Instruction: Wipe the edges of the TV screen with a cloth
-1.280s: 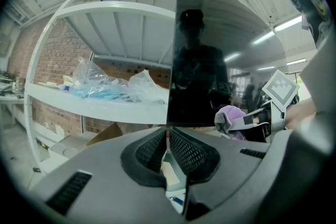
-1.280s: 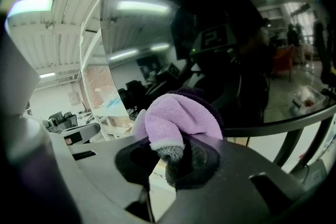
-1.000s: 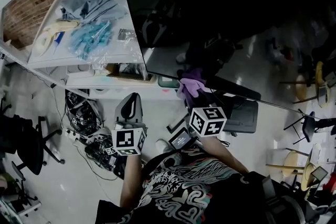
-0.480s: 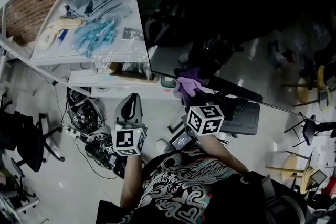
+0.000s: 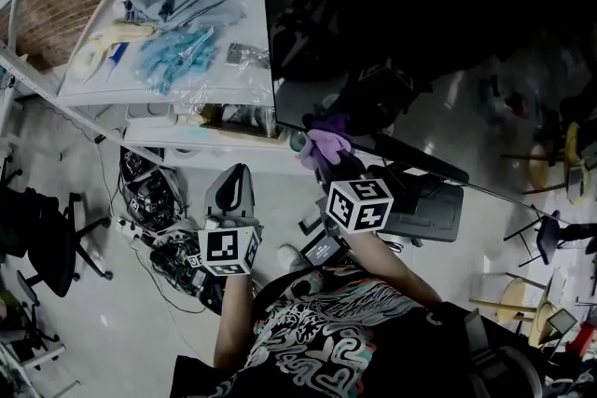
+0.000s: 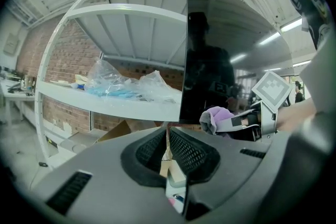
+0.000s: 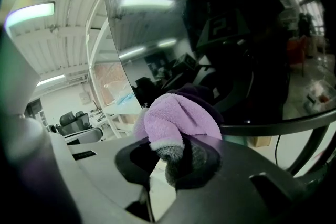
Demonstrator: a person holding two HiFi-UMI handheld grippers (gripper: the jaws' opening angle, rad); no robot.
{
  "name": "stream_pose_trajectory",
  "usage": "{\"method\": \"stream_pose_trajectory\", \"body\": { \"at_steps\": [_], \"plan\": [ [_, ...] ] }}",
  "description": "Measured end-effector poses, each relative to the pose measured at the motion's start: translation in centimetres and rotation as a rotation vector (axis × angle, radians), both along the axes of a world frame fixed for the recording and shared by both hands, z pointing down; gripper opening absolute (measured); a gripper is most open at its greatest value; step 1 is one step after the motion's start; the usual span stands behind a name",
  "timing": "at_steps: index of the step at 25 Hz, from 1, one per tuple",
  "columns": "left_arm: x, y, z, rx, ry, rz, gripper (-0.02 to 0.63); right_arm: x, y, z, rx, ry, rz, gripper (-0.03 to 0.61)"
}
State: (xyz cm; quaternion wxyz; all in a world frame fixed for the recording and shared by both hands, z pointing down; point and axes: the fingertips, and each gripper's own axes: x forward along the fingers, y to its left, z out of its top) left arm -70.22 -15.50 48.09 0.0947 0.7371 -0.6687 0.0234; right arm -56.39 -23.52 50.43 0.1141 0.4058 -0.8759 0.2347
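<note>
The black TV screen point(image 5: 420, 14) fills the upper right of the head view and mirrors the room. My right gripper point(image 5: 328, 159) is shut on a purple cloth point(image 5: 326, 143), which sits against the screen's bottom edge near its lower left corner. In the right gripper view the cloth point(image 7: 178, 120) bulges out of the right gripper point(image 7: 176, 152) right at the glossy TV screen point(image 7: 220, 34). My left gripper point(image 5: 233, 176) hangs lower left of the TV, shut and holding nothing. The left gripper point(image 6: 168, 136) faces the TV screen's point(image 6: 231, 60) left edge, with the cloth point(image 6: 215, 115) at right.
A white shelf point(image 5: 103, 93) left of the TV carries plastic bags point(image 5: 177, 51) of blue items. Below it lie a cardboard box point(image 5: 233, 118) and tangled cables point(image 5: 154, 200) on the floor. A black office chair point(image 5: 42, 247) stands far left; the TV's dark stand base point(image 5: 429, 210) is behind my right gripper.
My right gripper has slid the purple cloth left along the TV's bottom edge, closer to the lower left corner. The left gripper has held still.
</note>
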Motion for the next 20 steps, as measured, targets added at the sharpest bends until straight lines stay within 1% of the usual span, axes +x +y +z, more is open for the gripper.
{"method": "stream_pose_trajectory", "body": {
  "at_steps": [9,20],
  "plan": [
    [-1.8,1.7,0.4,-0.015,-0.004,-0.048,0.032,-2.6,0.0,0.0,-0.004,-0.014,-0.044,0.087],
    [-3.6,2.8,0.0,-0.002,-0.004,-0.082,0.032,-4.9,0.0,0.1,-0.005,-0.020,-0.067,0.087]
  ]
}}
